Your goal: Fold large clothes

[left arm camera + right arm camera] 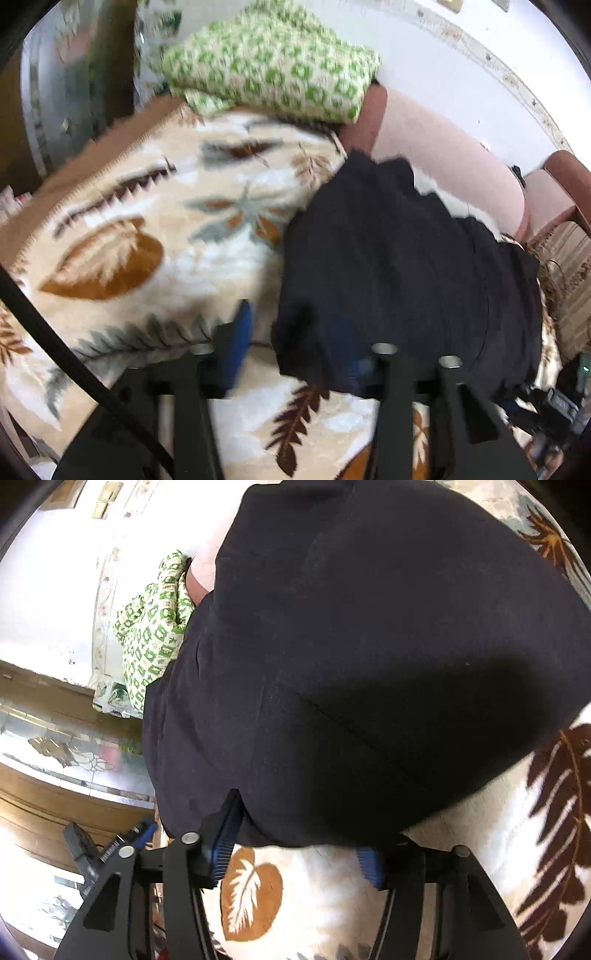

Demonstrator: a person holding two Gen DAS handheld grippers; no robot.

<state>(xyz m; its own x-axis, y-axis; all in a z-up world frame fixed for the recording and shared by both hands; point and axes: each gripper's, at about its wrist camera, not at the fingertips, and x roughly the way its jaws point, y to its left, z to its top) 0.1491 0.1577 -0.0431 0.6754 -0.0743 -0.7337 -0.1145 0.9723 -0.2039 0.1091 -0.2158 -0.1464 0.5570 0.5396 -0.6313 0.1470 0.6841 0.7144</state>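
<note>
Dark garment (369, 657) lies directly ahead of the spread right hand-held gripper (299, 853), over its fingertips; left hand-held gripper (295, 343) also spread.

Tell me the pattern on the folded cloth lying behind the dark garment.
The folded cloth is cream with a repeating green geometric print, clearest in the left wrist view.

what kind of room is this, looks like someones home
Probably a home living room or bedroom: a leaf-print blanket spread under the black garment, a green patterned cloth, and pink upholstered cushions against a white wall.
</note>
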